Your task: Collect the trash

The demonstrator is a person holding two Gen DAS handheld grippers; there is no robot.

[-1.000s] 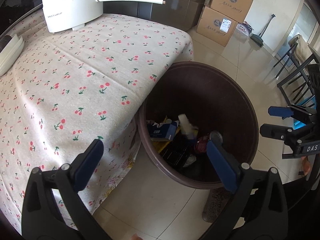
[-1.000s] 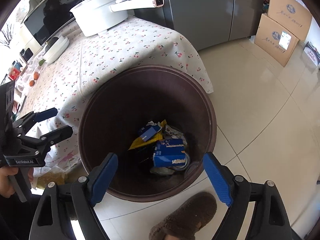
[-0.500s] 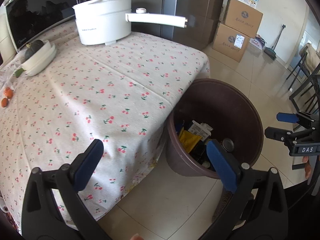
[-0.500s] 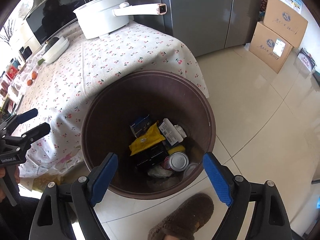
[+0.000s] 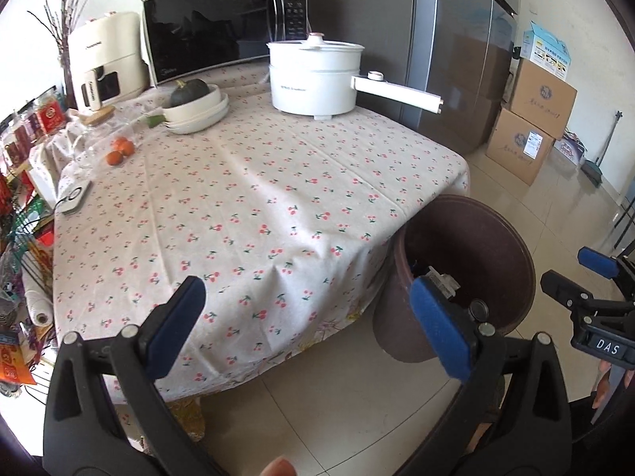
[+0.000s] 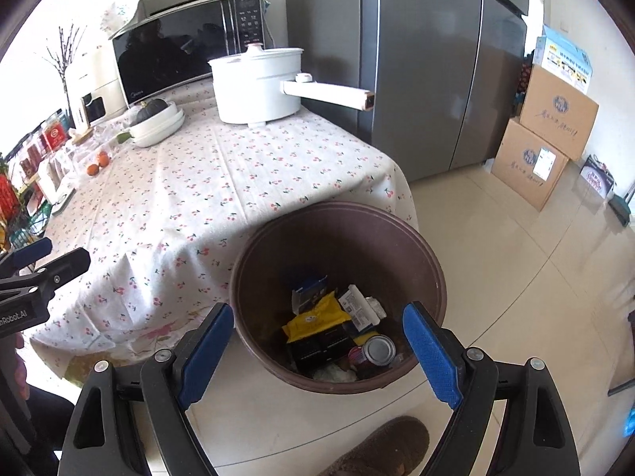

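The right gripper (image 6: 317, 347) points down at a brown bin (image 6: 420, 254) on the tiled floor, jaws wide apart with nothing between them. The bin stands against the table (image 6: 222, 198) edge and holds a yellow packet (image 6: 317, 317), a can (image 6: 379, 351) and cartons. A slipper (image 6: 381, 448) lies below (lower edge). The left gripper (image 6: 35, 261) shows at far left.

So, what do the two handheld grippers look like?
Both are black plastic frames with silver screws and two fingers padded in blue foam. The left gripper carries a white "Robot.AI" marking, visible in the right wrist view. The right gripper has a white "DAS" label, visible in the left wrist view.
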